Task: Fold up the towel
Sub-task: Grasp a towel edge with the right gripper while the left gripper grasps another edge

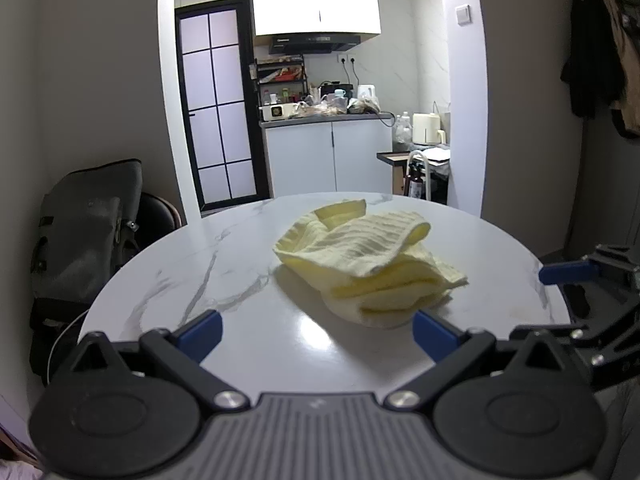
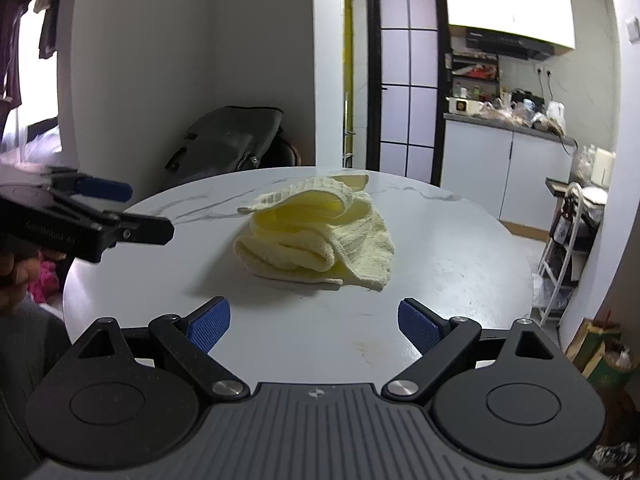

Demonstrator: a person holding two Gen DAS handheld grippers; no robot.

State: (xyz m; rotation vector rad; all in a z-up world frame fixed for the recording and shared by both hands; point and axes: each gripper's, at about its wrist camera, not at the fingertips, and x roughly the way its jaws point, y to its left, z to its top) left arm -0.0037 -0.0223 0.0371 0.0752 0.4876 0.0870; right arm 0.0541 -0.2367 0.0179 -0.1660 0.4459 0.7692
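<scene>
A pale yellow towel [image 1: 368, 264] lies crumpled in a loose heap on the round white marble table [image 1: 192, 276]. My left gripper [image 1: 318, 334] is open and empty, just short of the towel's near edge, its right fingertip close to the cloth. In the right wrist view the towel [image 2: 316, 232] lies mid-table. My right gripper [image 2: 314, 322] is open and empty, a short way in front of the towel. The left gripper also shows at the left of that view [image 2: 100, 216], and the right gripper shows at the right edge of the left wrist view [image 1: 576, 276].
A dark backpack [image 1: 88, 240] sits on a chair beyond the table's left side. Behind the table are a kitchen counter [image 1: 324, 120] with clutter, a glass door [image 1: 218, 108] and a small rack [image 2: 568, 240] at the right.
</scene>
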